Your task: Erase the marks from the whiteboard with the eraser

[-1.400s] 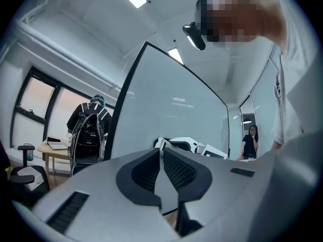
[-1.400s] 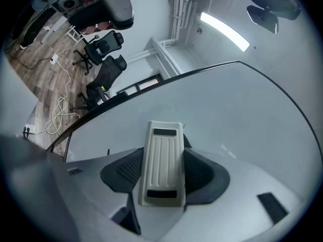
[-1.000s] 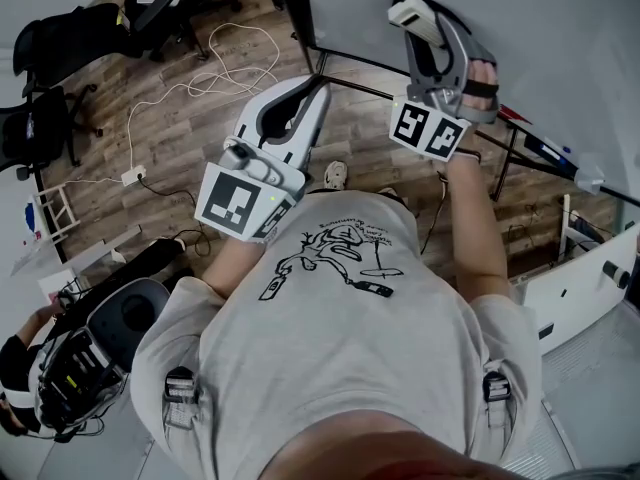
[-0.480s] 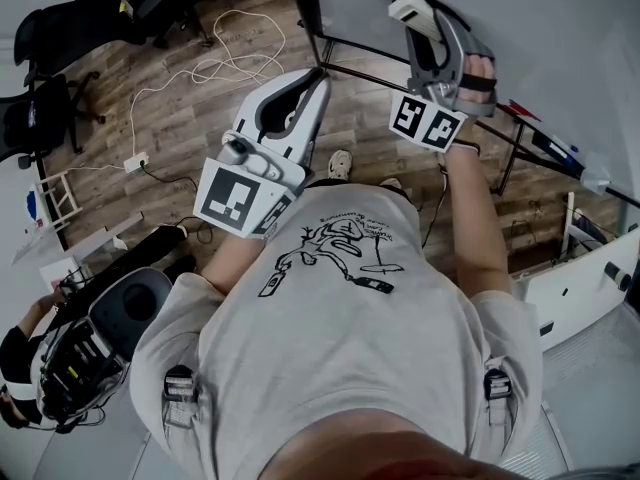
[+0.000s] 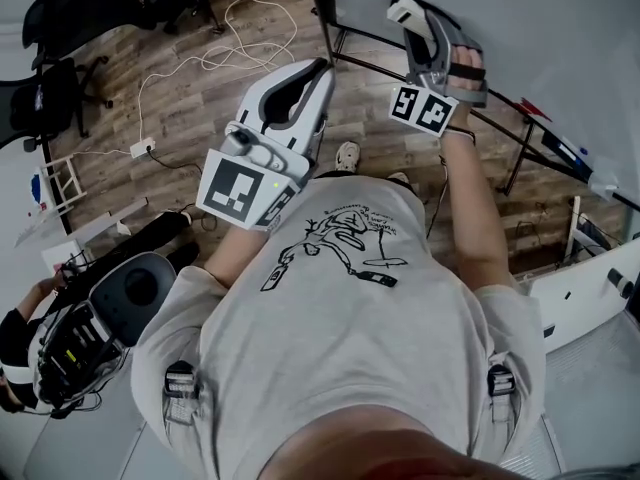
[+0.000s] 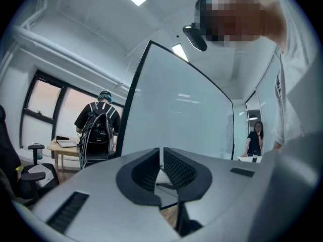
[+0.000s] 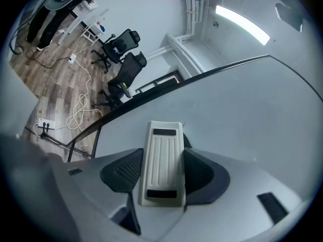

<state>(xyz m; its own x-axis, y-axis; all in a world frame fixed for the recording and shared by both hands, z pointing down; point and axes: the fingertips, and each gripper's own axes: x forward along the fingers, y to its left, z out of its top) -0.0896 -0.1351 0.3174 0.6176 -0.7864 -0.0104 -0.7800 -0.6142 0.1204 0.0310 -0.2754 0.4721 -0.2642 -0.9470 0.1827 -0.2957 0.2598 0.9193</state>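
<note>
Currently: right gripper (image 7: pixel 161 171) clamped on cream ribbed plastic eraser (image 7: pixel 162 158), shifted slightly toward the left edge of the pale grey whiteboard (image 7: pixel 242 110), so wiping is probably ongoing; left gripper (image 6: pixel 161 166) narrow, empty.

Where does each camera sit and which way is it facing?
Head view: on the person's head, looking steeply down at their shirt, arms, left gripper, right gripper and the floor.
Left gripper view: on the left gripper, looking along its shut, empty jaws at the whiteboard; shirt at right.
Right gripper view: on the right gripper, looking along jaws clamped on the eraser, toward the whiteboard.
Shared: whiteboard in all three; eraser in head and right gripper views.
</note>
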